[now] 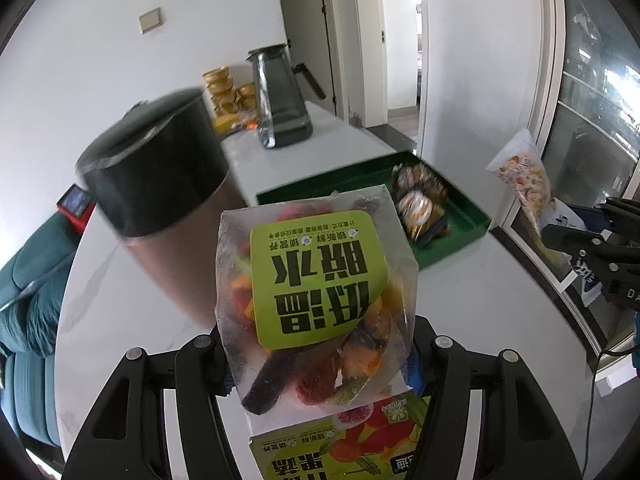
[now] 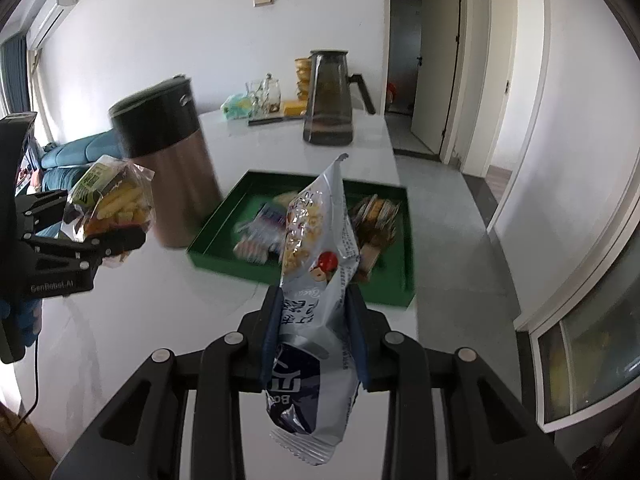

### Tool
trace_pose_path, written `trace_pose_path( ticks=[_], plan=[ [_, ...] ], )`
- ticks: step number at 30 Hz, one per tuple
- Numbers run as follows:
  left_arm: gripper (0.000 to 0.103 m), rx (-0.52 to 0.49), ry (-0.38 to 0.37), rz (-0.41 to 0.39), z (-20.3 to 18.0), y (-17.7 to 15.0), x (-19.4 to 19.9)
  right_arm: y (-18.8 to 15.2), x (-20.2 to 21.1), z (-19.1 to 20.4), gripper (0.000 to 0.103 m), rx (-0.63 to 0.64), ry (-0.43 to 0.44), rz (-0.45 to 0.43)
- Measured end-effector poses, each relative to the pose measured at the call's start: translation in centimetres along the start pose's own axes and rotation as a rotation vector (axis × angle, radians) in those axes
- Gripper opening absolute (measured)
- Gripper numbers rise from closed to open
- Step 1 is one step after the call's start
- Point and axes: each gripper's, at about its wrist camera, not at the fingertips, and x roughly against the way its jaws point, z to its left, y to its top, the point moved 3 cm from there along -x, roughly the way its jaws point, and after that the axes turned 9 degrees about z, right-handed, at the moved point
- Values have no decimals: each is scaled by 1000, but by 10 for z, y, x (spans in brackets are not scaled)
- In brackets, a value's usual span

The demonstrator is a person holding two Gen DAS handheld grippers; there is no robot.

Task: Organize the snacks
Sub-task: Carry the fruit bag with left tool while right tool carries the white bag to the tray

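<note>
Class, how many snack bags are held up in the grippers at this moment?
2: a clear dried-fruit bag in the left gripper, and a silver-blue bag in the right gripper. Other snacks lie in the green tray.

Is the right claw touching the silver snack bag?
Touching. The right wrist view shows the right claw shut on the silver snack bag, both pads pressing its sides.

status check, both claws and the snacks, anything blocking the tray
Left claw shut on fruit bag. Right claw shut on snack bag. Green tray partly filled, canister beside it.
</note>
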Motion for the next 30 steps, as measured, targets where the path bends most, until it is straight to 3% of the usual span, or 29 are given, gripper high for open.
trace_pose_path(
  ticks=[13,30],
  plan=[
    [56,-13,7,-43,-27,55,-17,64,-20,-35,0,8,10,-83],
    [56,-14,-2,-46,-47,83,-50,98,-62,-52,0,0,27,-105]
  ],
)
